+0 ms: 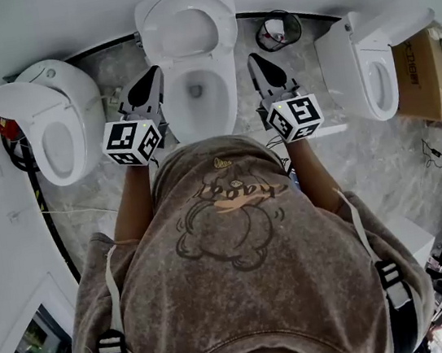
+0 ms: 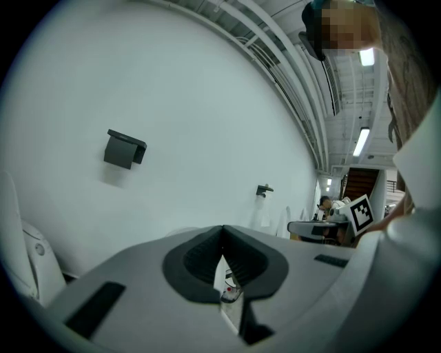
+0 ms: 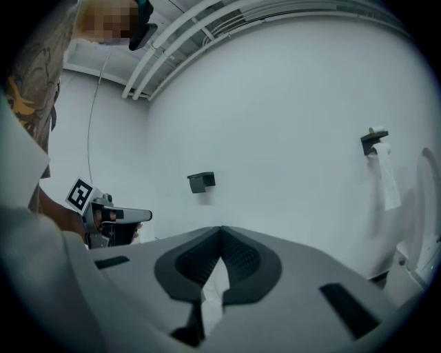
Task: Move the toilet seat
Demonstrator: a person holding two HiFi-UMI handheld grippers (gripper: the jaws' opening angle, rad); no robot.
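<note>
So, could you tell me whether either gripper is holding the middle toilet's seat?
No, the left gripper and right gripper are both shut and empty, on either side of the toilet.

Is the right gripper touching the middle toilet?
Apart. Head view shows floor between the right gripper and the toilet; the right gripper view shows its shut tips against bare wall.

Middle toilet (image 1: 218, 90) of three between left hand-held gripper (image 1: 152, 75) and right hand-held gripper (image 1: 254, 60).
</note>
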